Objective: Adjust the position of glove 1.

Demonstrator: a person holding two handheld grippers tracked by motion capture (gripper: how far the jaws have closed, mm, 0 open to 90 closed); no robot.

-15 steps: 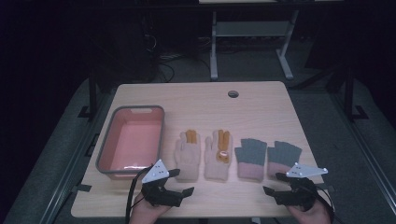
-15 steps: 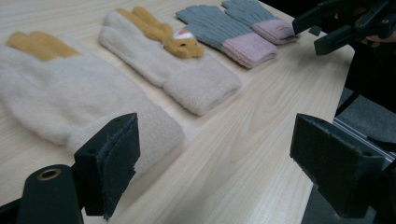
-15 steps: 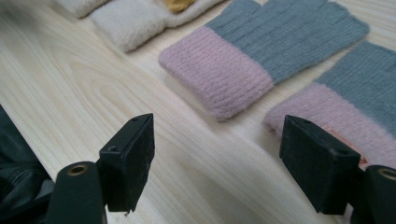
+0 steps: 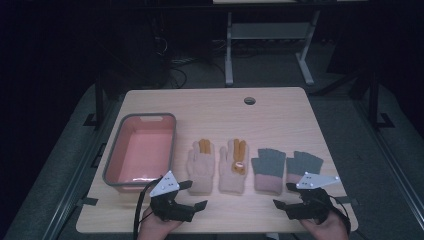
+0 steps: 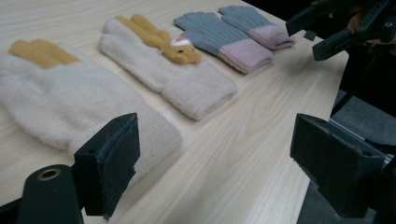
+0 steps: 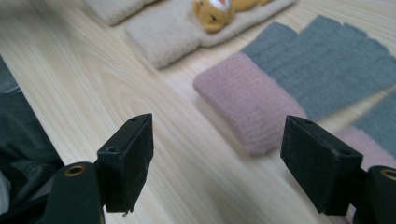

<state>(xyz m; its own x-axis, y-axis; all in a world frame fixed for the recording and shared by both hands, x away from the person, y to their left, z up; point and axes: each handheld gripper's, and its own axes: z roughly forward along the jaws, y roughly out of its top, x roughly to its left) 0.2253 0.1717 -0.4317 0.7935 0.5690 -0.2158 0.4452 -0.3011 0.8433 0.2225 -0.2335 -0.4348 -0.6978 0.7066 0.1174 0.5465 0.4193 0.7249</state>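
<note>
Four gloves lie in a row on the wooden table (image 4: 225, 110). The left pair is cream with orange fingers: one plain (image 4: 201, 165) (image 5: 60, 98), one with a small bear on it (image 4: 234, 167) (image 5: 173, 74). The right pair is grey with pink cuffs (image 4: 269, 169) (image 4: 302, 167) (image 6: 252, 102). My left gripper (image 4: 194, 195) (image 5: 219, 168) is open just in front of the plain cream glove's cuff, with nothing between its jaws. My right gripper (image 4: 286, 196) (image 6: 224, 163) is open low over the table, close to the pink cuff of the nearer grey glove.
A pink tub with a grey rim (image 4: 116, 165) stands at the left of the table, beside the cream gloves. A round cable hole (image 4: 249, 100) sits near the far edge. The table's front edge is close under both hands. Dark floor and a desk frame lie beyond.
</note>
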